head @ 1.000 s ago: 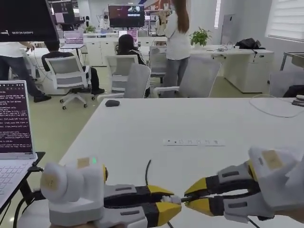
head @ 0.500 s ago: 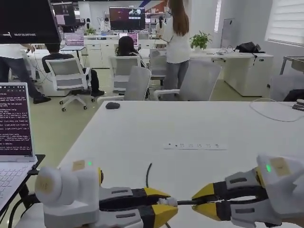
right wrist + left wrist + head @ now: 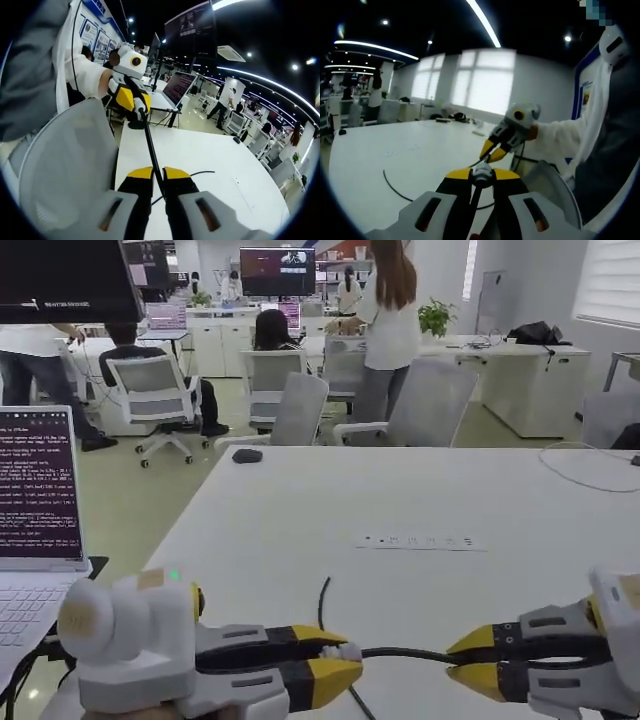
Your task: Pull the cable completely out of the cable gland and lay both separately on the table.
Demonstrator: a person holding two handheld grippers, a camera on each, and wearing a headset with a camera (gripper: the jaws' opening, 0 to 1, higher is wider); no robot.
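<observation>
left gripper: clamped on the cable gland
right gripper: clamped on your cable
pull axis: along the taut cable, rightward

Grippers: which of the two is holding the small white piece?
The left gripper: the white gland sits between its yellow tips. The right gripper clamps the black cable instead.
</observation>
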